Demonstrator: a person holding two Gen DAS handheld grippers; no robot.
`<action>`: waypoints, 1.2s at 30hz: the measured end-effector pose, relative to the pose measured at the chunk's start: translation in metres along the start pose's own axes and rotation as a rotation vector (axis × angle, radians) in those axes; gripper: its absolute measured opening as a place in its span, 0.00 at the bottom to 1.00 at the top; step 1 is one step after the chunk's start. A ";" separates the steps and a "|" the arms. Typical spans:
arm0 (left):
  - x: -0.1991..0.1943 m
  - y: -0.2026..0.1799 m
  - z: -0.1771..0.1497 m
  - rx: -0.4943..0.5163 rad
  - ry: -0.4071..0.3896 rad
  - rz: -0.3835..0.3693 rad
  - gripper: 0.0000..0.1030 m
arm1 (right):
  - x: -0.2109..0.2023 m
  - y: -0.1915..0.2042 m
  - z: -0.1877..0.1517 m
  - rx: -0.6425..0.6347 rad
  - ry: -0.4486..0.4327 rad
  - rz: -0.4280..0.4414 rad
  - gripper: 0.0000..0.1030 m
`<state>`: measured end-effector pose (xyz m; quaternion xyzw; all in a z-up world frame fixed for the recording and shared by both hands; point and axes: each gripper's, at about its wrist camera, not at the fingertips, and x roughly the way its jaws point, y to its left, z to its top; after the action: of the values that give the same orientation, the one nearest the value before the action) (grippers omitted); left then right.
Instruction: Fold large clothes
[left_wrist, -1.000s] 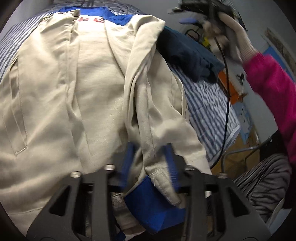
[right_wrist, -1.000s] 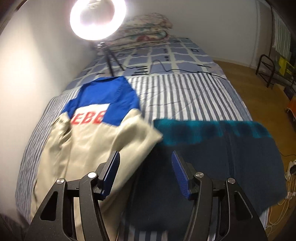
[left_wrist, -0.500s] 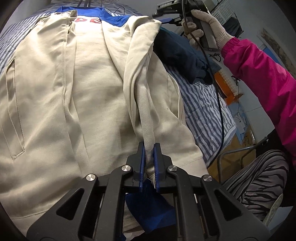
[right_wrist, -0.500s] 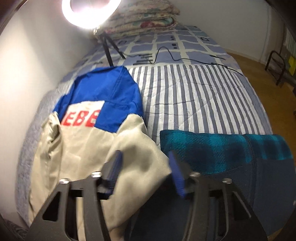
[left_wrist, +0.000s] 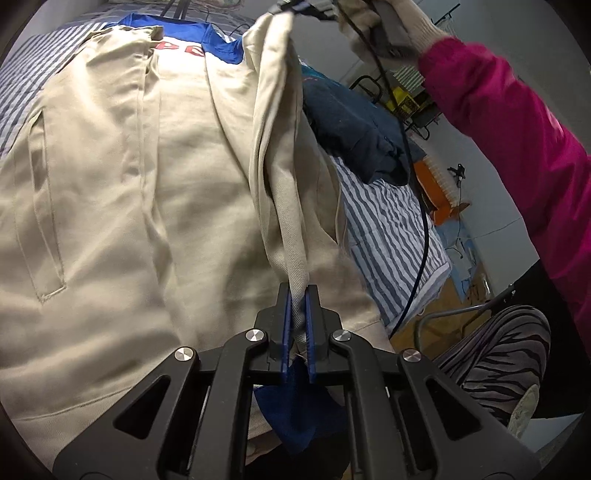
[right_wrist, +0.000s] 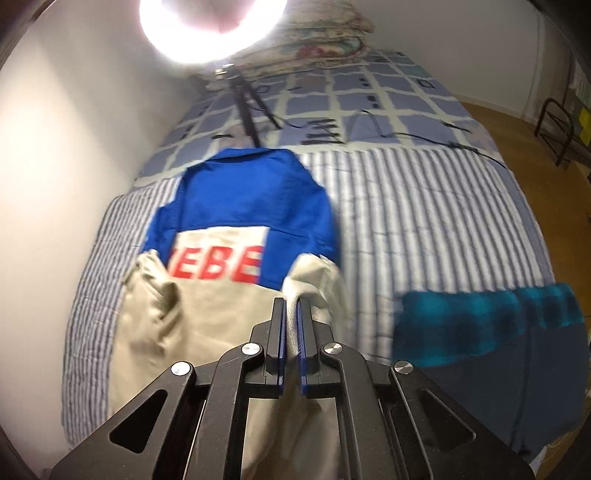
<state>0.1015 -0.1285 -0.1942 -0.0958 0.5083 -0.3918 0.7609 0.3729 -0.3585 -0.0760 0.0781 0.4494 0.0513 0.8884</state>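
A: Since a second ago both claws have clamped the jacket (left_wrist: 155, 192): the left gripper (left_wrist: 296, 325) pinches the sleeve's cuff end, the right gripper (right_wrist: 291, 332) its shoulder end.

B: Progress?

A: Early. The jacket lies on the bed (right_wrist: 424, 206), toward its left edge, one sleeve lifted; body folds apparently remain.

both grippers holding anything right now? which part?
Yes. Both are shut on the beige and blue jacket. The left gripper pinches the sleeve's cuff end; the right gripper pinches the same sleeve up near the shoulder.
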 end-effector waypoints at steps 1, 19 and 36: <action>-0.001 0.002 0.000 -0.003 0.000 0.003 0.04 | 0.007 0.014 0.004 -0.021 0.003 -0.003 0.04; -0.001 0.012 -0.006 -0.039 0.011 0.057 0.04 | 0.138 0.092 -0.006 -0.149 0.106 0.019 0.07; -0.017 0.008 -0.016 -0.028 -0.025 0.077 0.04 | 0.023 0.064 -0.131 -0.195 0.122 0.134 0.07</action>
<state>0.0891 -0.1079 -0.1941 -0.0915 0.5075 -0.3541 0.7802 0.2791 -0.2802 -0.1589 0.0178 0.4892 0.1589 0.8574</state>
